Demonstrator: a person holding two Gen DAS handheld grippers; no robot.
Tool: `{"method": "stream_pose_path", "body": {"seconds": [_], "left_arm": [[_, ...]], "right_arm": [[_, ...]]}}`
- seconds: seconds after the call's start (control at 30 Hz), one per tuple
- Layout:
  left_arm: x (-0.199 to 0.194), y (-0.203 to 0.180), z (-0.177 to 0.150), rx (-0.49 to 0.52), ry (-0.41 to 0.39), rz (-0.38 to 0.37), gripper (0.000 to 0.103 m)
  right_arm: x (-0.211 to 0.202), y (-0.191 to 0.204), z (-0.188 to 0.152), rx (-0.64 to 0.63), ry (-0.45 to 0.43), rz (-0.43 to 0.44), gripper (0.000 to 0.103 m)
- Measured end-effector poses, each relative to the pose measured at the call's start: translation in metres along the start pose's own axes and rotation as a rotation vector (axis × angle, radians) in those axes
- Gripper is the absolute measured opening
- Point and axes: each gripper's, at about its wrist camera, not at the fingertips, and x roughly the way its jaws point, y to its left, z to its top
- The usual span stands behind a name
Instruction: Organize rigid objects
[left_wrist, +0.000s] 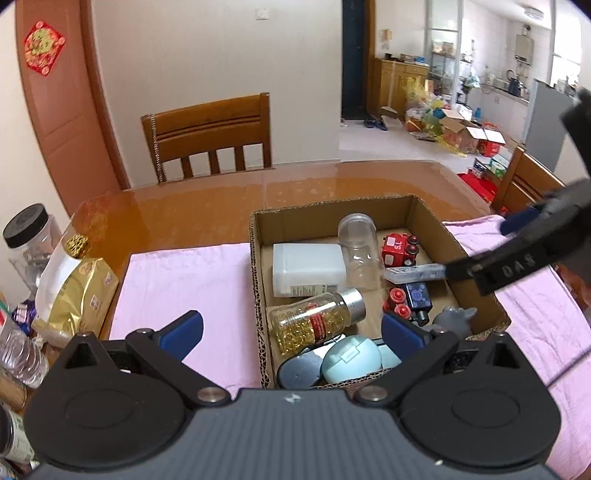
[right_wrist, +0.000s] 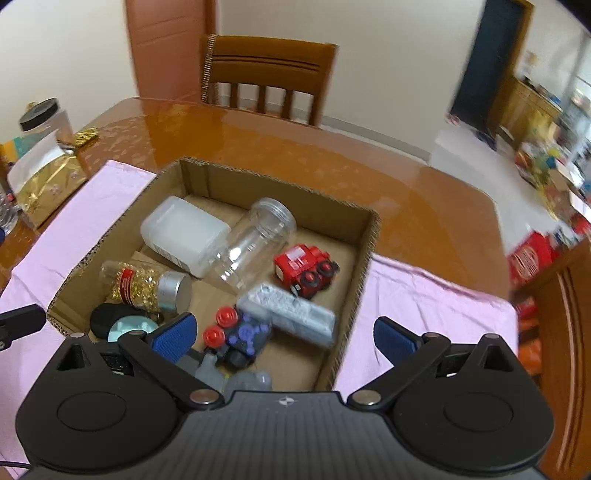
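An open cardboard box (left_wrist: 332, 214) (right_wrist: 280, 188) sits on a pink cloth. In it lie a white jar (right_wrist: 184, 236), a clear jar (right_wrist: 255, 243), a red toy train (right_wrist: 306, 269), a clear grey case (right_wrist: 288, 314), a blue toy with red wheels (right_wrist: 240, 332), a capsule bottle (left_wrist: 314, 325) (right_wrist: 147, 284), a grey figure (left_wrist: 454, 321) and a teal round case (left_wrist: 351, 358). My left gripper (left_wrist: 291, 332) hangs open above the box's near-left corner. My right gripper (right_wrist: 284, 334) (left_wrist: 480, 247) is open over the box's right side, with nothing in its jaws.
The pink cloth (left_wrist: 177, 280) covers the near part of a glossy wooden table (left_wrist: 192, 206). A gold bag (left_wrist: 81, 295), a black-lidded jar (left_wrist: 29, 236) and bottles crowd the left edge. Wooden chairs (left_wrist: 210, 136) stand behind and to the right.
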Motion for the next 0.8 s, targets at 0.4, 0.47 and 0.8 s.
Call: {"method": "stream_pose_path", "body": {"seconds": [0.4, 0.47, 0.8], "left_arm": [[-0.013, -0.017, 0.007, -0.031, 0.109, 0.042, 0.102], [-0.015, -0.019, 0.007, -0.040, 0.128, 0.035, 0.102], [-0.033, -0.026, 0.015, -0.036, 0.126, 0.045, 0.102]], "right_arm": [[-0.061, 0.010, -0.045, 0.187, 0.021, -0.125, 0.103], [-0.067, 0.014, -0.051, 0.215, 0.027, -0.136, 0.103], [-0.092, 0.025, -0.058, 0.259, -0.004, -0.133, 0.103]]}}
